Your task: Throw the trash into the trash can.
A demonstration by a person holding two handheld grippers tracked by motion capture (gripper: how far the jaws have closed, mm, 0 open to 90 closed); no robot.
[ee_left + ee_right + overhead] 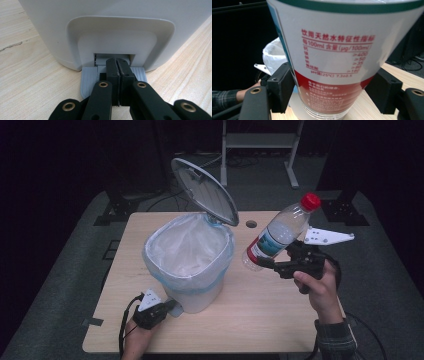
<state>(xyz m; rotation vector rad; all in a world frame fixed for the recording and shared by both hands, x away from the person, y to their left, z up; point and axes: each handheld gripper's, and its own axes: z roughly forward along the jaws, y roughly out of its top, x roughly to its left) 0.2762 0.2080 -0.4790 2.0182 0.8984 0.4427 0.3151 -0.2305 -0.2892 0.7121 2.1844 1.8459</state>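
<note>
I am holding the water bottle (281, 231) tilted in the air just right of the lined white bin (187, 270), my right gripper (267, 262) clamped on its lower end, while my left gripper (170, 307), jaws pressed together, is resting on the bin's pedal (87, 80), the lid (204, 190) standing open.

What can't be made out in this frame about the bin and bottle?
- Bin contents: high view, the white liner hides its bottom.
- Pedal front: left gripper view, jaws cover it.
- Bottle cap: right gripper view, cut off by top edge.
- Water level: unclear behind the label.
</note>
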